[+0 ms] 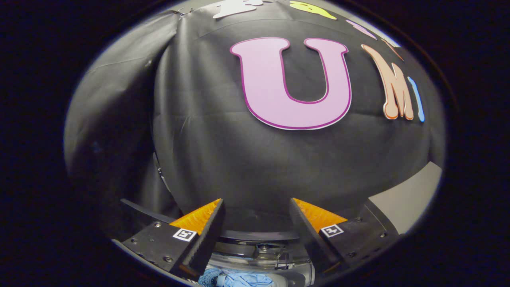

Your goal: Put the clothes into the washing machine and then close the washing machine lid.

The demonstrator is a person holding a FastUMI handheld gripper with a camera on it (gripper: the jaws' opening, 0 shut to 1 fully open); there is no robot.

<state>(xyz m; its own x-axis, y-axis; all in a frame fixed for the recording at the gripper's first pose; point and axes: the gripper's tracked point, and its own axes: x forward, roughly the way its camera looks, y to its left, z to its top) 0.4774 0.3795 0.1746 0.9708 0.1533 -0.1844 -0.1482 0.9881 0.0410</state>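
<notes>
My gripper (257, 205) is open, its two fingers spread wide with nothing between them, pointing at the black cloth wall. Below and between the fingers' bases lies a crumpled light blue garment (239, 279), apart from the fingertips. Just beyond it runs the curved rim of the washing machine (255, 251), with a clear, shiny round part and dark trim. How the lid stands I cannot tell.
The black cloth wall (223, 151) hangs close ahead of the fingers. A pale grey flat surface (410, 195) slants up beside the right finger. A thin dark bar (143, 213) juts out behind the left finger.
</notes>
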